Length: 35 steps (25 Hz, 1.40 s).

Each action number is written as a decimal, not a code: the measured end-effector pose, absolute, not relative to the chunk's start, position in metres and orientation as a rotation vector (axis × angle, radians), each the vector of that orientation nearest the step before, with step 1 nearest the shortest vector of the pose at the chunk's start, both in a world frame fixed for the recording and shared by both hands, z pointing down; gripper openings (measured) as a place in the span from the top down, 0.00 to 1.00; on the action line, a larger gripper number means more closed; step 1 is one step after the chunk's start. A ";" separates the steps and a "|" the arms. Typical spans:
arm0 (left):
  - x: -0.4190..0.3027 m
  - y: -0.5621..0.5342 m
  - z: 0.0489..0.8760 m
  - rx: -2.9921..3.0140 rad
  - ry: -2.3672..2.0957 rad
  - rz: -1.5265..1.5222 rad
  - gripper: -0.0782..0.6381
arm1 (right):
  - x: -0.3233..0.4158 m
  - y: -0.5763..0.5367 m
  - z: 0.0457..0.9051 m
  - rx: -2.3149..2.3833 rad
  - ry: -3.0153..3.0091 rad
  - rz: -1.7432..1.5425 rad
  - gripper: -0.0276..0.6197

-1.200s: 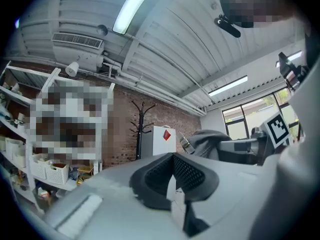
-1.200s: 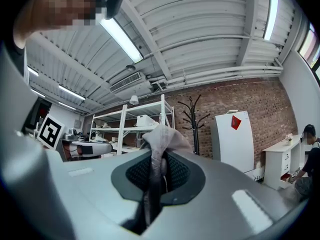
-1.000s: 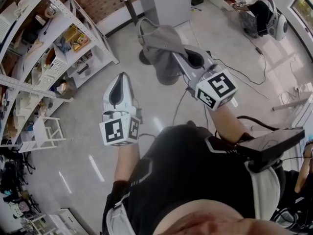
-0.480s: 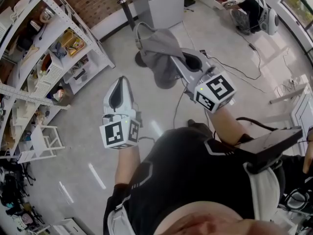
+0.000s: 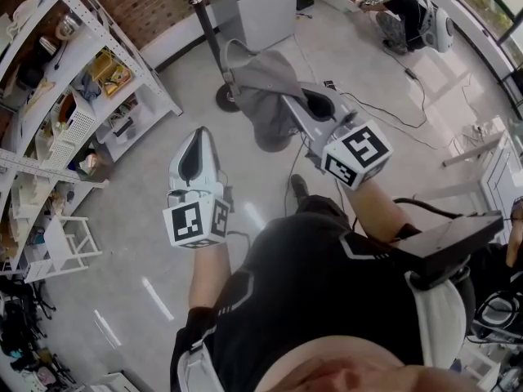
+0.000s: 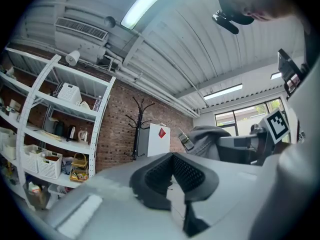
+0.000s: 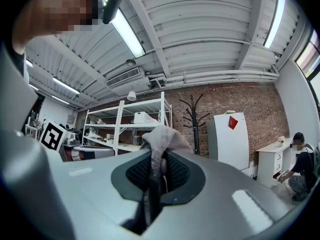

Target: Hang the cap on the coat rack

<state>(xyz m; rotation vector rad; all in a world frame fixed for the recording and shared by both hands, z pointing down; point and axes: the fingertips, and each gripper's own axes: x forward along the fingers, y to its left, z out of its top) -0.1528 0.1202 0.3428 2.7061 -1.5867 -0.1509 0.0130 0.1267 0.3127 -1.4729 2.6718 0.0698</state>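
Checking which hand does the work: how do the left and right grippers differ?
The right gripper is clamped on the grey cap; the left gripper is shut on nothing. The right gripper reaches further ahead than the left gripper. Both face the coat rack.

We see a soft grey cloth cap (image 5: 260, 76), a thin black metal coat rack (image 7: 194, 118), a red brick wall (image 7: 250, 101), a tall white cabinet (image 7: 229, 144) with a red diamond, and black-and-white squares on our pale grey right gripper (image 5: 288, 103).
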 end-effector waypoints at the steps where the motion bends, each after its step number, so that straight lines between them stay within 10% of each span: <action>1: -0.152 0.119 0.344 2.707 -1.589 -0.147 0.75 | 0.014 0.125 0.314 -1.466 2.671 0.069 0.92; 35: -0.055 -0.067 0.310 2.625 -1.806 -0.126 0.75 | 0.116 -0.083 0.276 -1.245 2.674 0.119 0.92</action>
